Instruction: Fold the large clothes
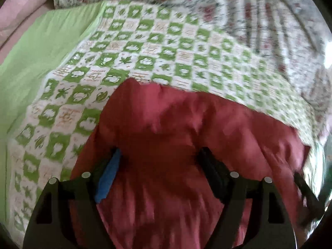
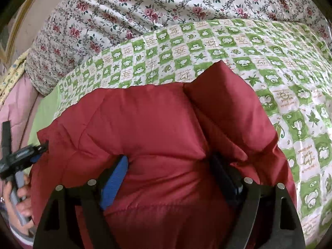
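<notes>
Both grippers, left & right, straddle puffy red jacket on bed, jaws wide, grip unclear, prob. to gather a fold.

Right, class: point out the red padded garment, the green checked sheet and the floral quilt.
red padded garment (image 2: pixel 149 120): right wrist view, its puffy upper panel.
green checked sheet (image 2: pixel 249 47): right wrist view, flat bare area.
floral quilt (image 2: pixel 145 6): right wrist view, rumpled top.
</notes>
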{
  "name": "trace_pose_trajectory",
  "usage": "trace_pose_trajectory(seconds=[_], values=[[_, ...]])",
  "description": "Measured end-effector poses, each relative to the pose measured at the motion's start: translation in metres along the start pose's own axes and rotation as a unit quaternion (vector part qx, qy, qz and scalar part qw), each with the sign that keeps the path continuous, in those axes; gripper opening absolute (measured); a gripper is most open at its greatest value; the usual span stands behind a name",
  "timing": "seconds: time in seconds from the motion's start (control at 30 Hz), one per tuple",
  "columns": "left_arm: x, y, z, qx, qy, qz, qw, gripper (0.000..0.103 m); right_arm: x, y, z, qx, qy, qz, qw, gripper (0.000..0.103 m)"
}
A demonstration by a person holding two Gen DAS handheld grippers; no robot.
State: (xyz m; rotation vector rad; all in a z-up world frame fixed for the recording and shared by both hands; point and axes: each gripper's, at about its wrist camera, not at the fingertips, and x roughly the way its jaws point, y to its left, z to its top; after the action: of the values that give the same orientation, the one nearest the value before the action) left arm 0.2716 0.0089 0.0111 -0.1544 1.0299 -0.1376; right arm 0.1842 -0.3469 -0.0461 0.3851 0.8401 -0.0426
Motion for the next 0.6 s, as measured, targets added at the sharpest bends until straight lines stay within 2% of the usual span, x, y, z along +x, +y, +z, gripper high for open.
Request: trace_pose_trajectory(seconds=[0.17, 0.27, 0.3, 0.47, 0.6], values=[[-0.055, -0.019, -0.053, 0.053, -0.027, -0.034, 0.9977, 0.078, -0.001, -0.001, 0.0, 0.0, 0.0, -0.001, 1.0, 0.084], [-0.074, -0.025, -0.087, 0.065, -0.024, -0.074, 0.9949, 0.078, 0.0, 0.0, -0.001, 0.001, -0.001, -0.003, 1.0, 0.084], [-0.075, -0.026, -0.093, 0.067, -0.022, -0.077, 0.9945, 0.078, 0.0, 0.0, 0.0, 0.001, -0.002, -0.004, 1.0, 0.084], [-0.056, -0.037, -0.118, 0.092, -0.016, -0.042, 0.9947, 0.079, -0.006, 0.001, -0.003, 0.006, -0.012, -0.004, 1.0, 0.084], [-0.049, -0.039, -0.122, 0.103, -0.019, -0.029, 0.994, 0.082, -0.05, 0.021, -0.02, -0.012, -0.045, -0.026, 0.999, 0.085]])
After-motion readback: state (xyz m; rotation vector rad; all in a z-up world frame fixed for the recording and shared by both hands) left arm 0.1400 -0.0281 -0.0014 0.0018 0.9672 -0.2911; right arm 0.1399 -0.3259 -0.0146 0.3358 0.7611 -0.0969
